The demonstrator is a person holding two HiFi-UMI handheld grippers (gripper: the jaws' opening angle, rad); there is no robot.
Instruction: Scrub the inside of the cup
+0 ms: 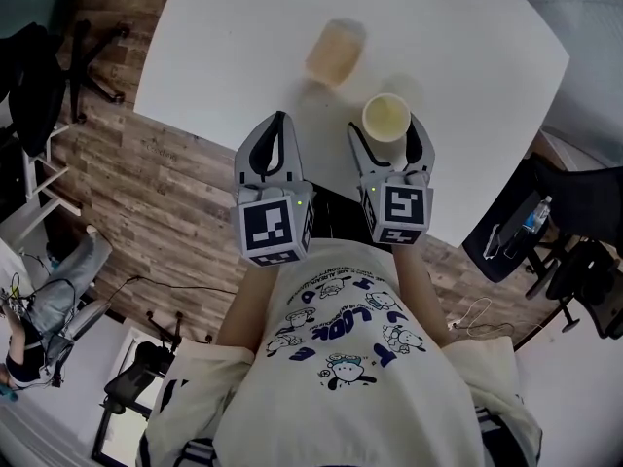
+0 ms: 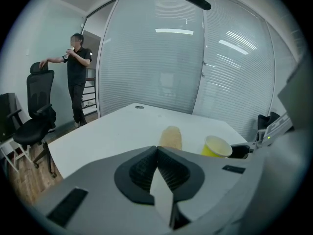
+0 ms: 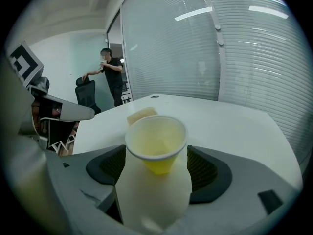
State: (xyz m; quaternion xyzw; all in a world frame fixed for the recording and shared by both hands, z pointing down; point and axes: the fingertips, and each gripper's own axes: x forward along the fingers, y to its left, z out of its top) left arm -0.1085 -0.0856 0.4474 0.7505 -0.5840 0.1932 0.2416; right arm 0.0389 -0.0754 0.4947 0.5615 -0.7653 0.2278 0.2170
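From the head view, the yellow cup (image 1: 386,117) stands upright on the white surface (image 1: 214,56), near the edge closest to the person. The right gripper (image 1: 386,129) reaches over that edge with one jaw on each side of the cup, probably lined up to steady it for scrubbing. The left gripper (image 1: 279,120) points at bare surface beside it, jaws pressed together. A tan sponge (image 1: 336,52) lies farther in, apart from both.

In the left gripper view, the left gripper (image 2: 157,148) has its ribbed pads meeting with nothing between them. The sponge (image 2: 171,137) sits ahead and the cup (image 2: 216,146) off to the right, so this hand looks set to fetch the scrubber next.

In the right gripper view, the right gripper (image 3: 155,153) is spread wide and the cup (image 3: 156,138) fills the gap, mouth up and empty. Its rim comes close to the pads, yet its wall shows no squeeze, so it seems not yet clamped. The sponge (image 3: 142,115) peeks out behind it.
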